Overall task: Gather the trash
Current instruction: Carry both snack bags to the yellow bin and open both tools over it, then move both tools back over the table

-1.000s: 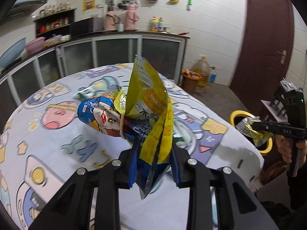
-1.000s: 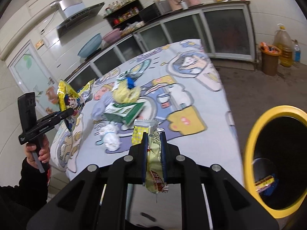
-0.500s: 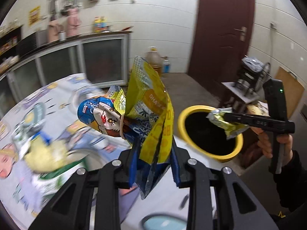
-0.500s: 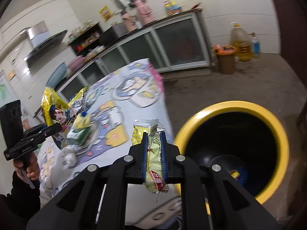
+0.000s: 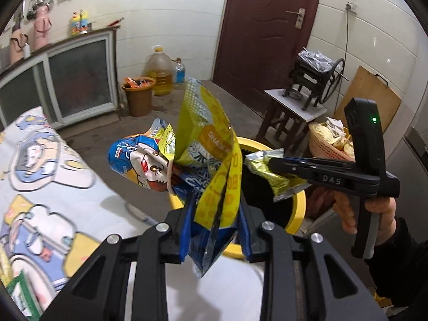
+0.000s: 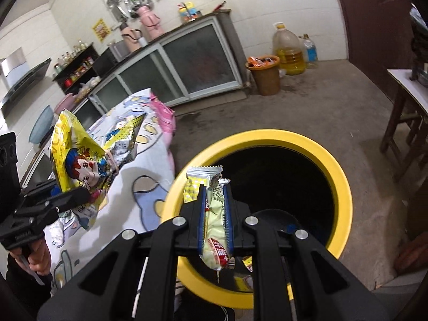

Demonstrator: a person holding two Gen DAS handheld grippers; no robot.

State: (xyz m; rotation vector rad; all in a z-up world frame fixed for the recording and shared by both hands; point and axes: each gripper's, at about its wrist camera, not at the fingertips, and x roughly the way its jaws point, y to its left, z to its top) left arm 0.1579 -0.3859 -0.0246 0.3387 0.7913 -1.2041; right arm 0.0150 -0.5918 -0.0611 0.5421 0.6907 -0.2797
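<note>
My left gripper (image 5: 215,208) is shut on a bunch of crumpled yellow and blue snack bags (image 5: 206,157), held up beside the table edge and near the yellow-rimmed black bin (image 5: 298,214). From the right wrist view the same left gripper (image 6: 77,196) and its bags (image 6: 80,157) hang over the table at the left. My right gripper (image 6: 215,195) is shut on a pale yellow wrapper (image 6: 214,222), right over the near rim of the bin (image 6: 342,187). In the left wrist view the right gripper (image 5: 270,161) holds that wrapper (image 5: 267,172) above the bin's opening.
A table with a cartoon-print cloth (image 5: 40,187) lies to the left, with more litter at its near corner (image 5: 21,297). On the floor stand a brown pail (image 5: 139,96), an oil jug (image 5: 160,72) and a stool with a machine (image 5: 302,107). A brown door (image 5: 267,26) is behind.
Both grippers have swung away from the table toward the bin, each keeping its trash. The bin now fills the right wrist view, and the right gripper's wrapper hangs over its opening.
</note>
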